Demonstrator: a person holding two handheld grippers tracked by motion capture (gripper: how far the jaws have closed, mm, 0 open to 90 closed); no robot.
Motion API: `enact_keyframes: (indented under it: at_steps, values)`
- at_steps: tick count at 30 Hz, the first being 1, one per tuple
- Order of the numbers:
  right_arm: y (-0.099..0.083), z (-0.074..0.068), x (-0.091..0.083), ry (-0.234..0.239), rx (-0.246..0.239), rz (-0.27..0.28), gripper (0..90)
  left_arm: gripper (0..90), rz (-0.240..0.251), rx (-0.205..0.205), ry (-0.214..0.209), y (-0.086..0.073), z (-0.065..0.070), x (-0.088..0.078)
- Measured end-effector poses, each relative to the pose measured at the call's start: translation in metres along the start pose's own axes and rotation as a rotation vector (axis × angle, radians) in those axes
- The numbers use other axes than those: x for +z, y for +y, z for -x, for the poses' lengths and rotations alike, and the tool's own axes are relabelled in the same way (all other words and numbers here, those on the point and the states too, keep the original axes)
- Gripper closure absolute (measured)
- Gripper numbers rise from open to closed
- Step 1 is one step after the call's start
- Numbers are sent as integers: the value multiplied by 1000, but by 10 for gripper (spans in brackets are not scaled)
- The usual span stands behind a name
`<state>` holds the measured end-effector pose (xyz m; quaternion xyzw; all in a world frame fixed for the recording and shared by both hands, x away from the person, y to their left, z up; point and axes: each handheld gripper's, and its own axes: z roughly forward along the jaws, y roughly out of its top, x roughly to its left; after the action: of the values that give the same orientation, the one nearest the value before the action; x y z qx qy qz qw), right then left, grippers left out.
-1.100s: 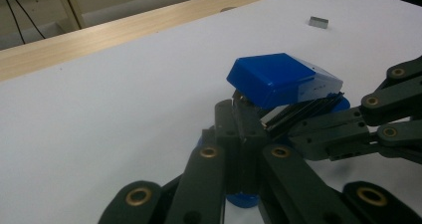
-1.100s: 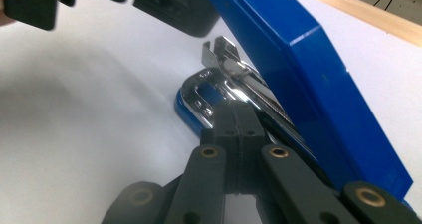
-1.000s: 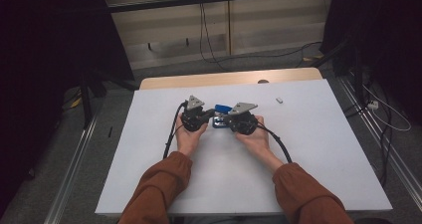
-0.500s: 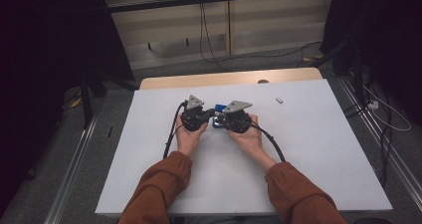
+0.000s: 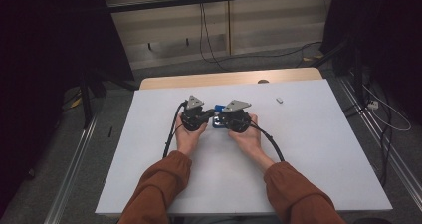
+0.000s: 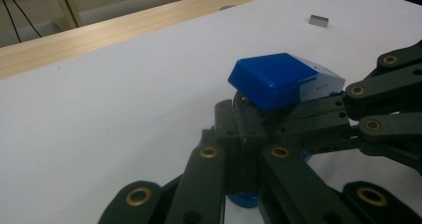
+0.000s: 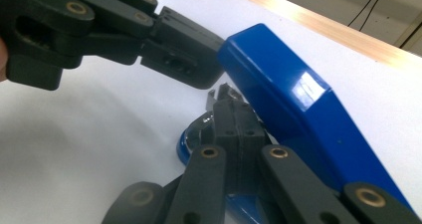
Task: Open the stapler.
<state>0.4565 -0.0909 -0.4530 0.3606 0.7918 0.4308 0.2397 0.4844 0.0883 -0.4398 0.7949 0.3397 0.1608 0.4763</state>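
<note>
scene: white rectangular table top [image 5: 149, 159] with a pale wooden strip [image 5: 199, 79] along its far edge, person's hands in rust-orange sleeves [image 5: 159, 184] coming in from the bottom of the high view
task thing: glossy blue plastic stapler [image 5: 218, 120], around the middle of the table, slightly toward the far edge, squeezed between the two grippers
stapler detail: blue top arm [image 7: 293, 99] is raised at an angle above the blue base [image 7: 189, 144]; white label patch [image 6: 321, 82] on its side in the left gripper view
left gripper: black two-jaw left gripper [image 5: 209, 115], jaws closed together, tips pushed in under the raised blue arm, touching the stapler; whether it actually clamps a part, cannot tell
right gripper: black two-jaw right gripper [image 5: 222, 119], jaws closed, tips at the stapler's inner metal part [image 7: 219, 94] between arm and base; contact yes, firm grip cannot tell
grippers relation: tips meet at the stapler from opposite sides, nearly touching each other
hands: left hand [image 5: 188, 137] and right hand [image 5: 247, 137] low on the table, wrapped round the gripper bodies
cables: black cable [image 5: 171, 132] trails from left gripper, another [image 5: 268, 139] from right
containers: no box, tray or bin on table; stapler's staple channel hidden by jaws, contents cannot tell
other: small grey metallic block [image 5: 279, 100], lies on the table well apart to the right, toward the far edge
</note>
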Motion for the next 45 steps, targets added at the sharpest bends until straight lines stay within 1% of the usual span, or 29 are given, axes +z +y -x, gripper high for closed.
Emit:
enact_keyframes:
  at_steps: [1,2,4,6,8,9,12,13,18,20,24,28,31,33,34,35,37,39,42,45]
  values:
    - [0,-1,0,-5,-3,1,900,900,-3,9,1,0,0,0]
    - [0,-1,0,-8,-3,2,900,900,-3,6,0,0,0,-1]
    - [0,-1,1,-8,0,-1,900,900,-2,-13,-7,0,-1,0]
    - [1,0,1,-7,3,-3,900,900,0,-12,-5,0,-1,0]
    - [0,0,0,-10,-2,-10,900,900,8,-22,0,0,0,1]
    - [1,1,0,-11,-2,-9,900,900,1,-13,7,0,0,1]
    - [2,1,-2,-16,1,1,900,900,-3,-10,0,-1,2,2]
    - [2,1,-3,-21,-1,5,900,900,-9,-4,4,-1,2,3]
    - [2,3,-3,-21,4,1,900,900,-7,4,2,-1,3,4]
    - [2,3,-3,-21,4,-1,900,900,-10,9,8,-1,2,5]
    - [1,4,-2,-20,10,3,900,894,-17,30,18,-1,4,5]
    - [1,3,-2,-22,9,2,900,900,-16,19,13,-2,3,6]
    - [2,4,-2,-24,9,3,900,900,-32,18,7,-5,1,8]
    - [2,4,-3,-24,11,4,900,900,-40,29,9,-6,0,9]
    - [2,4,-3,-24,12,5,900,900,-42,21,5,-7,0,10]
    - [2,4,-3,-23,13,5,900,900,-42,19,5,-7,0,10]
    - [2,4,-3,-23,15,5,900,900,-38,33,9,-7,0,10]
    - [2,4,-3,-23,16,5,900,900,-36,20,0,-7,0,10]
    - [2,4,-3,-24,17,7,900,900,-37,23,3,-8,0,10]
    - [2,4,-4,-24,19,7,900,900,-32,25,-4,-8,-1,10]
